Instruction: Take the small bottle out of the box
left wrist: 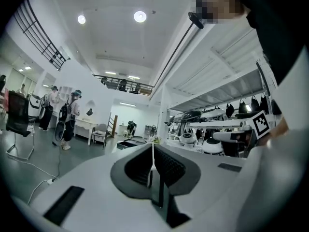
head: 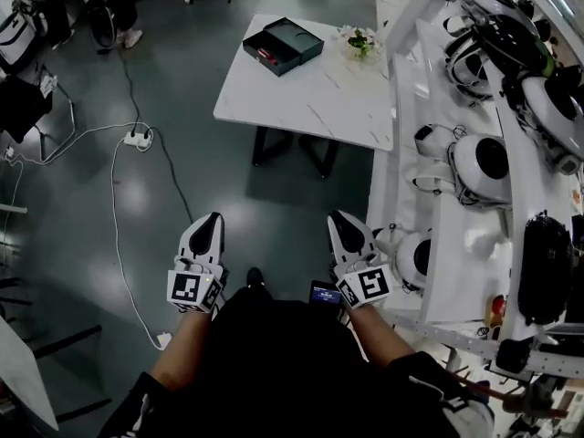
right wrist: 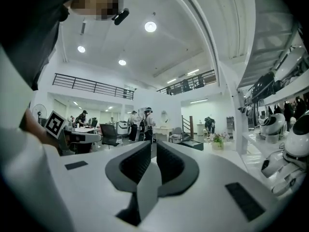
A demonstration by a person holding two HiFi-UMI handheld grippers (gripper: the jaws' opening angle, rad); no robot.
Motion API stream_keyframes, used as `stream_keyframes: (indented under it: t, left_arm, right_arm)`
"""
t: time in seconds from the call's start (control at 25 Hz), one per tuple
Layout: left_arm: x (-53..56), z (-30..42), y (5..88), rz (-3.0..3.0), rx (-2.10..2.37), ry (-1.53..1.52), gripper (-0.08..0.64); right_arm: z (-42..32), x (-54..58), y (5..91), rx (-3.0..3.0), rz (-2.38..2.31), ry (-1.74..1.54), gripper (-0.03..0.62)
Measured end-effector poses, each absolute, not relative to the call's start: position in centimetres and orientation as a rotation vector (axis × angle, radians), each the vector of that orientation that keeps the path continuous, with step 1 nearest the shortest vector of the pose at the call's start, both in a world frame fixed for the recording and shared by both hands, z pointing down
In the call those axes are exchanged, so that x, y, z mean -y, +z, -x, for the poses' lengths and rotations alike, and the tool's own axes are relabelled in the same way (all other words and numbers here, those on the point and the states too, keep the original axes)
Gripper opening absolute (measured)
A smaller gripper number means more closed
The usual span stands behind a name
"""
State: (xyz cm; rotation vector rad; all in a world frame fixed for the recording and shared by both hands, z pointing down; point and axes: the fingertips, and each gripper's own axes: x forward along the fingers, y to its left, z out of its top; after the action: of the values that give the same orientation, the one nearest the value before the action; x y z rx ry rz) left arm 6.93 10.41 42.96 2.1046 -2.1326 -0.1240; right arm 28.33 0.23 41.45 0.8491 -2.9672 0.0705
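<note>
Head view: reaching step, I judge; dark open rectangular box [head: 283,46] lies on white marble-topped table [head: 319,108] at twelve o'clock, well apart; small bottle indiscernible; left gripper [head: 212,219] jaws together, empty; right gripper [head: 339,219] closing, narrow gap, empty; next: approach, reopen.

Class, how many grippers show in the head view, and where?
2: the left gripper low left over the floor; the right gripper low centre-right beside the shelves, jaws closing with nothing between them. None seems hidden.
</note>
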Motion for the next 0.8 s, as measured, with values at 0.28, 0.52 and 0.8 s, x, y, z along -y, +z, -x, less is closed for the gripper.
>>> stream_keyframes:
  t: [0.28, 0.52, 0.8]
  left_arm:
    - [-3.0, -0.3, 44.0, -2.122, 2.096, -0.137, 0.023]
    - [3.4, 3.5, 45.4, -2.117, 2.118, -0.118, 0.023]
    - [12.5, 8.3, 45.5, -2.022, 2.191, -0.072, 0.023]
  right_arm:
    - [-22.1, 7.1, 40.5, 2.967, -0.896, 0.057, 0.055]
    - [-18.8, 13.1, 42.4, 2.967, -0.878, 0.085, 0.052]
    - [-13.8, 23.3, 43.7, 3.016, -0.802, 0.134, 0.049]
